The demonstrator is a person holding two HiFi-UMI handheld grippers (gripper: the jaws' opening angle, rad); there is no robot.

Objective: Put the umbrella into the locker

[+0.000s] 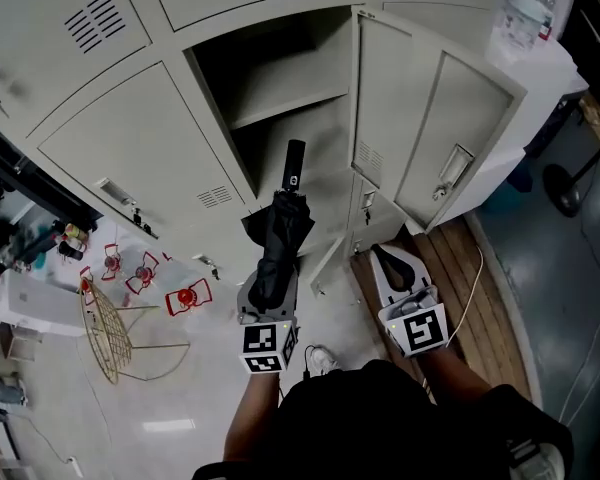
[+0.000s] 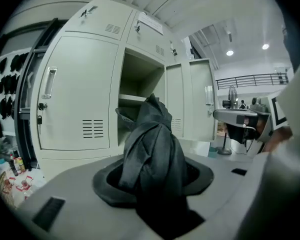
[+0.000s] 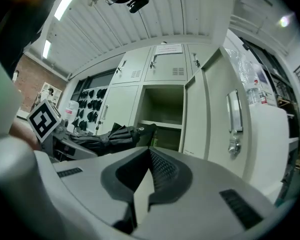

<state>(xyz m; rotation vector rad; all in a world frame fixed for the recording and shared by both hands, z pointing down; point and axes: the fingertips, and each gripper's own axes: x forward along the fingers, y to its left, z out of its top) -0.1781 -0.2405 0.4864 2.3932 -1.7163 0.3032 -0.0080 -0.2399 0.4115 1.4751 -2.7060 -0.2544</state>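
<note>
- 2 grippers, 1 umbrella and 1 open locker compartment are counted.
- The left gripper (image 1: pixel 270 293) is closed part-way and clamped on the black folded umbrella (image 1: pixel 280 230). The bunched fabric is pinched between its 2 jaws.
- The umbrella is carried outside the locker. Its handle end sticks out ahead of the left gripper's tips and is aimed at the open compartment (image 1: pixel 280 88), which lies straight ahead and has not been entered.
- 1 shelf (image 1: pixel 292 105) is seen across that compartment.
- The right gripper (image 1: pixel 388 258) is held just to the right of the left gripper. Its 2 jaws are brought together and nothing is held between them.
- 1 open locker door (image 1: pixel 435 133) is seen ahead of the right gripper, slightly to its right.
- 3 red-and-white items (image 1: pixel 187 296) and 1 gold wire basket (image 1: pixel 107 333) are seen on the floor, to the left of the left gripper.
</note>
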